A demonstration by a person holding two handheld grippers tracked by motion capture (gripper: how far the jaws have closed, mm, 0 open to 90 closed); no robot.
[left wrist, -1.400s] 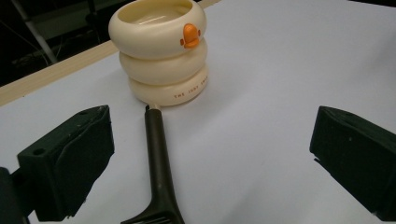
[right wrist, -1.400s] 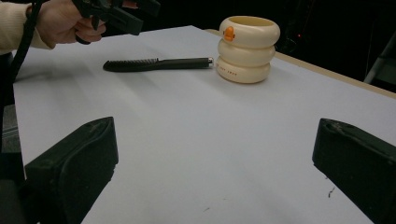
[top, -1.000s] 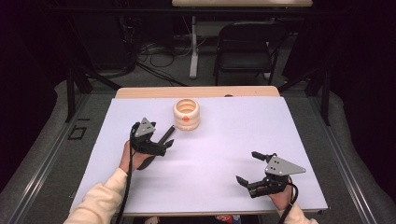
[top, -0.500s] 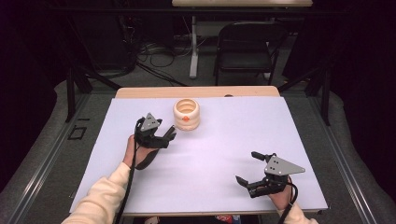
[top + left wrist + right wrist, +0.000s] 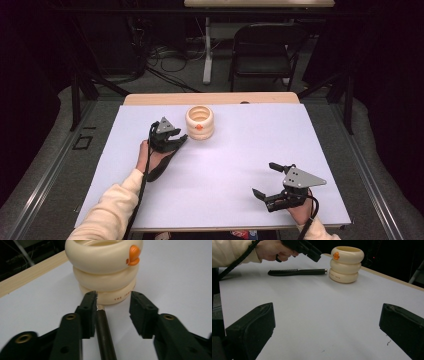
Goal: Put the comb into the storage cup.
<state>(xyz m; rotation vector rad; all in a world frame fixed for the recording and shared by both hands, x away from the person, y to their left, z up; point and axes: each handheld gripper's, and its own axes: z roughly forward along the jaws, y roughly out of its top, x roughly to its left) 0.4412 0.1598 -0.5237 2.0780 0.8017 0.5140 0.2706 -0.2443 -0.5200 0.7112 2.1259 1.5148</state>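
Observation:
A cream holder of three stacked rings (image 5: 200, 122) (image 5: 105, 272) (image 5: 345, 263) with a small orange beak stands at the back middle of the white table (image 5: 240, 150). A black comb (image 5: 159, 169) (image 5: 294, 272) lies flat, its handle tip against the holder's base. My left gripper (image 5: 179, 141) (image 5: 113, 302) (image 5: 315, 255) hovers over that handle (image 5: 105, 335). Its jaws have just been closing: the handle runs beside the left pad and the right pad stands well off it, so nothing is gripped. My right gripper (image 5: 264, 178) (image 5: 327, 325) rests open at the front right with nothing between its jaws.
A wooden strip (image 5: 210, 98) edges the table's far side. Beyond it on the dark floor stand a folding chair (image 5: 260, 45) and cables. Bare white surface lies between the two grippers.
My left gripper has shifted up and right toward the holder, and its jaws have narrowed over the comb handle. The right gripper, the holder and the comb have stayed put.

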